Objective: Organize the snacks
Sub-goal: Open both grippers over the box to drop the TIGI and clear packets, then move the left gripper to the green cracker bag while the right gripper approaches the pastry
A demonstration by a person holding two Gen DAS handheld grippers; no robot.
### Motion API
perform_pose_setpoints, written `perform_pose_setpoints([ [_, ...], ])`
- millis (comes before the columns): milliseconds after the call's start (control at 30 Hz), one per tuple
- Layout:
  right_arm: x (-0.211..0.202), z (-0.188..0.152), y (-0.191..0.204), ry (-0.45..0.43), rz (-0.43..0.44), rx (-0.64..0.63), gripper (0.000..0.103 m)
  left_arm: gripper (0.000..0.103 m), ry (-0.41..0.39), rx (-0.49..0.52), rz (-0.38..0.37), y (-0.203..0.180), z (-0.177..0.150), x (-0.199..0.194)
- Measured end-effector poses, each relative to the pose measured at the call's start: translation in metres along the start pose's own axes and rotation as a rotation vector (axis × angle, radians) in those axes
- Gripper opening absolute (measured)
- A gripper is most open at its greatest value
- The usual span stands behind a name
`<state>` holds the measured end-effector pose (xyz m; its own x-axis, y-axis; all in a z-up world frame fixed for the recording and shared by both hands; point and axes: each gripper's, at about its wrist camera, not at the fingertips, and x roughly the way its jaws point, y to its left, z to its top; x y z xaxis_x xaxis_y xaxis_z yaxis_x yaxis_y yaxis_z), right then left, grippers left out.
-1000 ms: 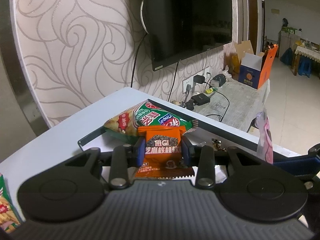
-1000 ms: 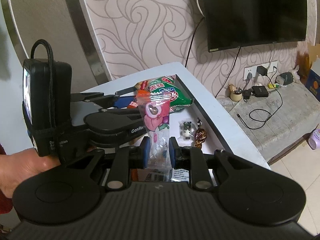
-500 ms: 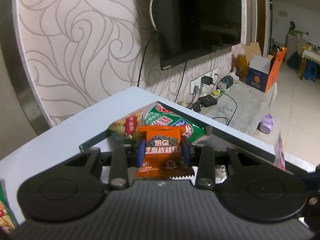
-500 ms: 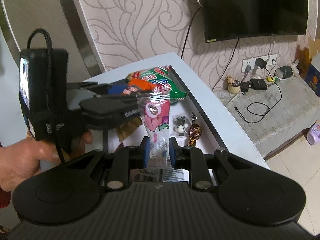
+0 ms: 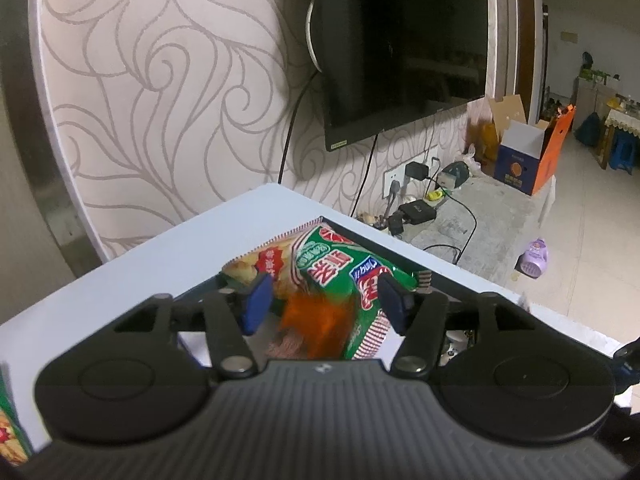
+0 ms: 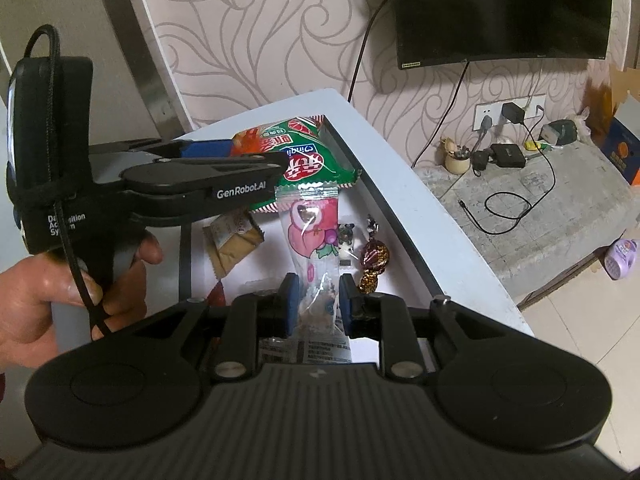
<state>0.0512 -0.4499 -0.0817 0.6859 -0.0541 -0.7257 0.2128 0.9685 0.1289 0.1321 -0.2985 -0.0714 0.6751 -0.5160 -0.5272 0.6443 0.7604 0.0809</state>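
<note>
Two fisheye views look along a pair of hand-held grippers above a white surface (image 6: 404,216) with a dark-rimmed tray (image 6: 372,184) set in it.

The left hand-held gripper (image 5: 325,305) has just been opening its jaws. They now stand well apart, and a blurred orange snack packet (image 5: 316,322) sits between the blue pads, touching neither, apparently dropping toward the tray. Below it lies a big green bag of snacks (image 5: 340,276).

The right hand-held gripper (image 6: 318,306) is nearly closed, pinching the lower part of a clear packet with a pink peach print (image 6: 312,232), held upright over the tray. A person's hand (image 6: 60,292) grips the left tool's handle.

Also in the tray: a tan wrapped biscuit (image 6: 232,240), a foil-twisted sweet (image 6: 374,258) and a small wrapped candy (image 6: 346,238).

Handling, as a judgement: all these packets look light, soft and crinkly. The film is likely slippery, so a sealed edge or a flat end is the safest place to pinch. The green bag is puffed with air, and its contents may crush if squeezed in the middle.

Readable writing: "GenRobot.AI" on the left tool's arm. The green bag carries Chinese characters and Latin lettering too unclear to make out. The print on the peach packet is too small to read.
</note>
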Motion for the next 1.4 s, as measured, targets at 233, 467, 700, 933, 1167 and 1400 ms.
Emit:
perform_pose_setpoints([
  [233,-0.004,-0.002,0.003,-0.014,0.014,0.007,0.041,0.076,-0.010,0.008,-0.002,-0.003,0.002,-0.006],
  [467,-0.019,-0.004,0.007,-0.052,0.034,0.022,0.057,0.076,-0.018,0.006,-0.003,-0.004,0.003,-0.013],
  [700,-0.029,-0.009,0.013,-0.068,0.049,0.028,0.063,0.076,-0.035,0.003,0.003,-0.004,0.001,-0.029],
  [933,-0.036,-0.010,0.029,-0.083,0.078,0.011,0.068,0.076,-0.061,-0.008,0.035,0.007,-0.004,-0.052],
  [1167,-0.032,-0.010,0.062,-0.077,0.130,-0.053,0.072,0.076,-0.065,-0.054,0.116,0.043,-0.019,-0.078],
  [1400,-0.011,-0.011,0.113,-0.027,0.230,-0.134,0.074,0.076,-0.035,-0.119,0.244,0.099,-0.044,-0.104],
])
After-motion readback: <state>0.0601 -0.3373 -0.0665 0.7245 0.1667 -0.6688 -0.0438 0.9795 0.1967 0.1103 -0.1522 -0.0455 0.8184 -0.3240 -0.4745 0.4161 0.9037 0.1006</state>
